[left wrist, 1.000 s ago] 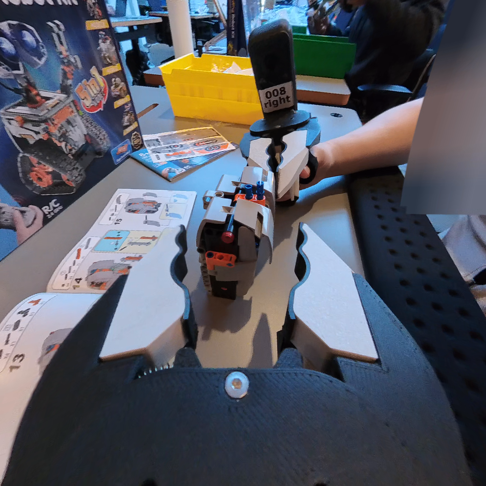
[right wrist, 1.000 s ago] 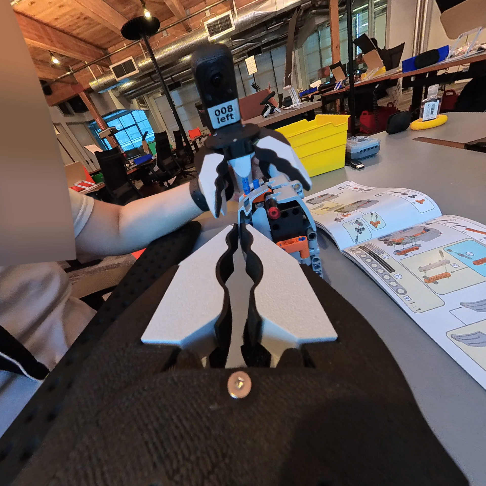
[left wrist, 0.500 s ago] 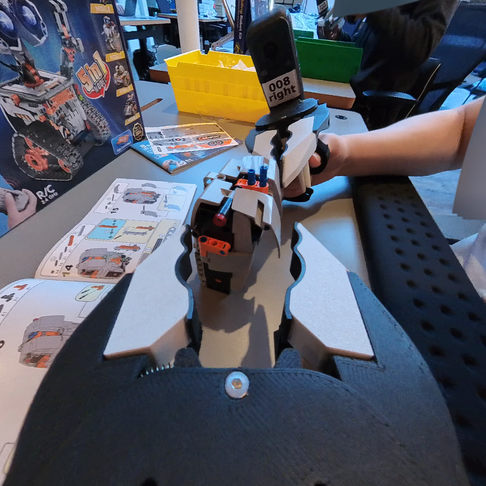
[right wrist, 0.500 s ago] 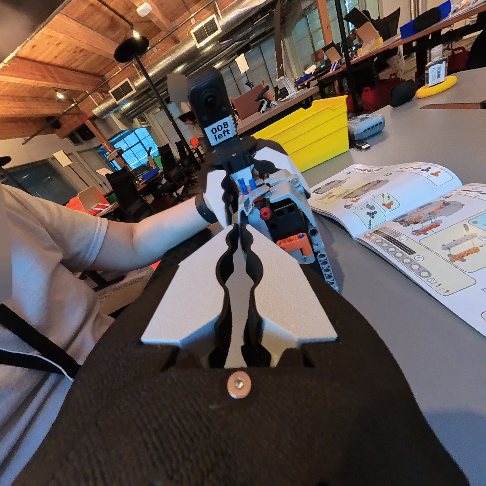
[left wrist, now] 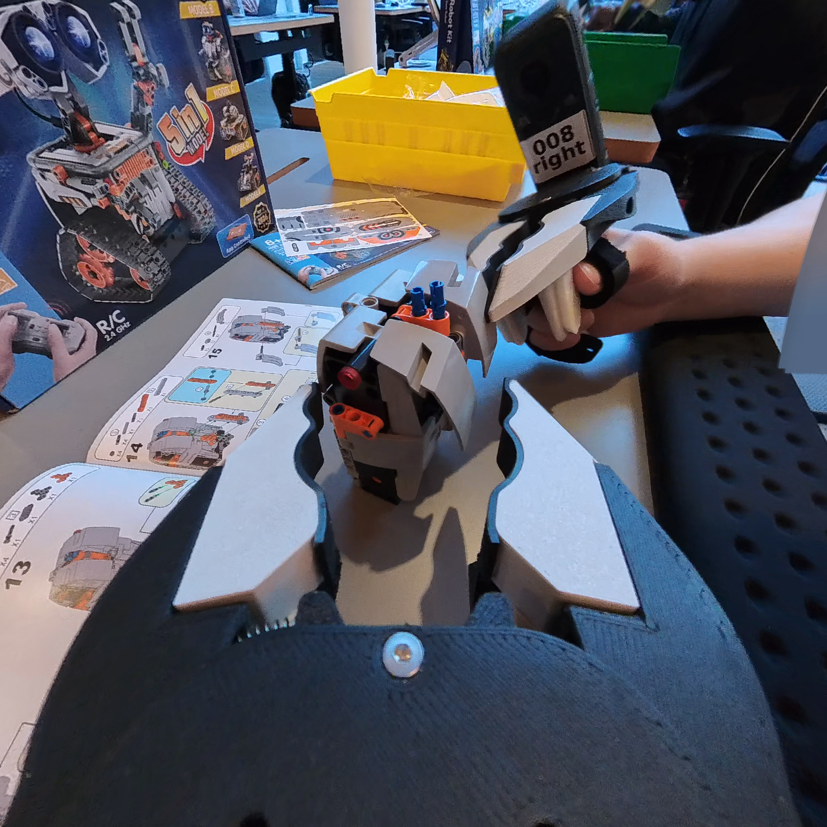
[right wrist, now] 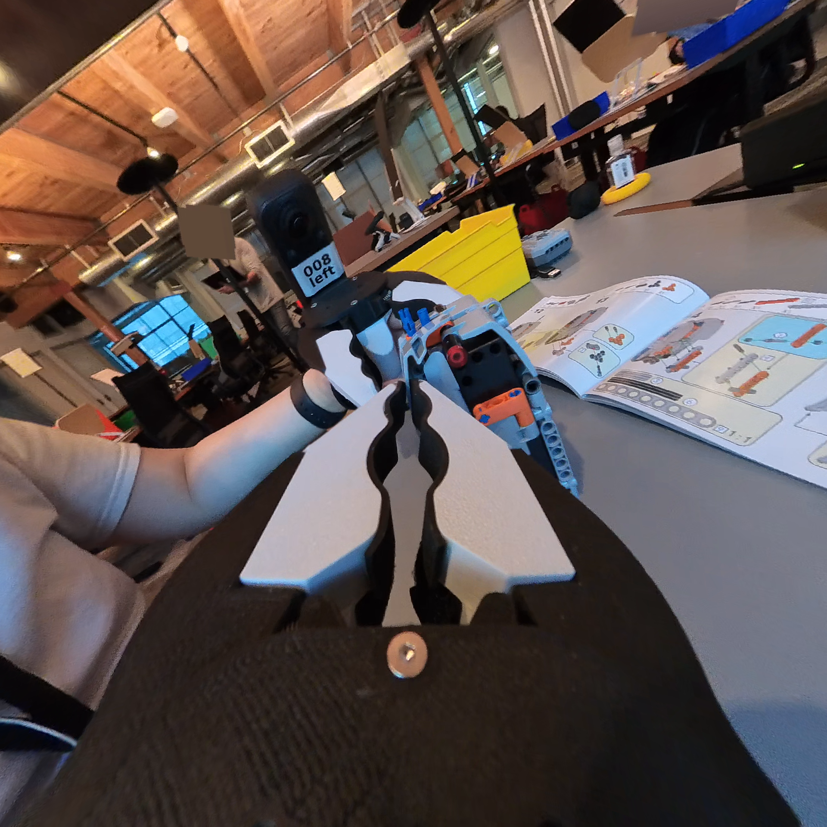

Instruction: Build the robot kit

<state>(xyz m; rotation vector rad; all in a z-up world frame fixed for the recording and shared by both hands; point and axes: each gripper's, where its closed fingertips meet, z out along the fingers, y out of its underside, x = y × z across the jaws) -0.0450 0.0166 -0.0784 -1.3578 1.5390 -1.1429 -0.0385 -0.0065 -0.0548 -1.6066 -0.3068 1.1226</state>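
Brick model (left wrist: 402, 402) of grey, black and orange plastic parts, standing on the flat grey table (left wrist: 581, 411) right at the fingertips of the left gripper (left wrist: 407, 389). This gripper is spread wide and grips nothing. Its left finger lies just beside the model's flank, touching or nearly so, and its right finger is clear of it.

Two blue pins (left wrist: 427, 297) stick up from the model's top. A red-headed pin (left wrist: 350, 377) and an orange connector (left wrist: 355, 418) sit on the side facing the left gripper. The model leans a little; whether its whole base rests on the table I cannot tell.

From the model's far side the right gripper (right wrist: 409, 387), held in a hand (left wrist: 640, 277), has its fingers drawn almost together. They are pinched on the edge of a curved grey panel on the model's upper part.

Left of the left gripper lies an open white instruction booklet (left wrist: 215, 389). Beyond it stands a blue printed toy box (left wrist: 112, 179), with a small sticker sheet on a leaflet (left wrist: 349, 232) ahead. A yellow plastic bin (left wrist: 416, 147) sits farther ahead, behind the right gripper. To the left gripper's right is a black perforated surface (left wrist: 738, 447).
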